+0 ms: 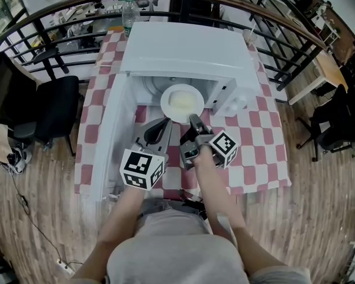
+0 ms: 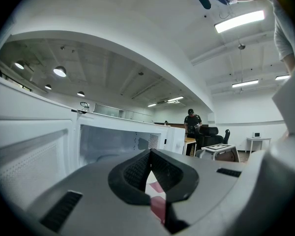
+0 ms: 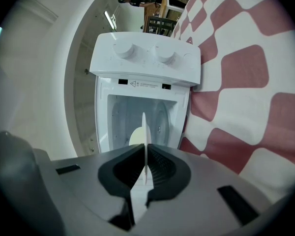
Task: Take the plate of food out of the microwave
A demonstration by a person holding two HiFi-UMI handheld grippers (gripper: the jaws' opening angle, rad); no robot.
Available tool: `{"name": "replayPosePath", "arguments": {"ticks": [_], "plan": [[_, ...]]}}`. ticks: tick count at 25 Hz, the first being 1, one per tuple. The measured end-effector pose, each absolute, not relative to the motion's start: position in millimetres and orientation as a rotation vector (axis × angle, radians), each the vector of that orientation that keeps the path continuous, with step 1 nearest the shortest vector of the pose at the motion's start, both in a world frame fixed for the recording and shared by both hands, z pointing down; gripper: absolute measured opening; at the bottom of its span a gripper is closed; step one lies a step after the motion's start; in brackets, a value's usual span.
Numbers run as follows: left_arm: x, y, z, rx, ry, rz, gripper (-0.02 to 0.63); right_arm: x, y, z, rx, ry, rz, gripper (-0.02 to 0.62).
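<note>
Two arms (image 1: 216, 194) reach out at the bottom of the head view. Ahead of them, the plate (image 1: 181, 102) is at the open front of the microwave (image 1: 183, 46), with pale food (image 1: 178, 99) in its middle. I think it is not all the way out yet.

The right hand-held gripper (image 1: 193, 122) is pinched tight on the near rim of the plate. Its own view shows the thin white rim squeezed between both jaws. I think it grabs the rim because that is the part it can reach. The plate looks level, so the food should not slide off.

The left hand-held gripper (image 1: 163, 126) is just beside the plate and not touching it. Its jaws are closed on nothing. Maybe it waits there to help if the plate tips.

The door (image 1: 106, 129) hangs wide open at the left, so the way out is free. The microwave stands on a table (image 1: 257, 141) with a red and white cloth, and the plate could go there next
</note>
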State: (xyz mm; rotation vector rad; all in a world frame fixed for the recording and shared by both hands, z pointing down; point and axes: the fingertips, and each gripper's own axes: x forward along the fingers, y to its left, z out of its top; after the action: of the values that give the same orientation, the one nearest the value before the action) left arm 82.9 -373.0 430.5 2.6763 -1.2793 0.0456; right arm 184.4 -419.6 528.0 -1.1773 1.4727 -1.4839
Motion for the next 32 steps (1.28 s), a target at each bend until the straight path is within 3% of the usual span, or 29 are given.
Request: {"name": "replayPosePath", "arguments": {"ticks": [32], "plan": [[94, -354, 438, 2.676, -1.391, 0.045, 0.000, 197, -350, 492, -1.179, 1.409, -1.275, 0.037]]}}
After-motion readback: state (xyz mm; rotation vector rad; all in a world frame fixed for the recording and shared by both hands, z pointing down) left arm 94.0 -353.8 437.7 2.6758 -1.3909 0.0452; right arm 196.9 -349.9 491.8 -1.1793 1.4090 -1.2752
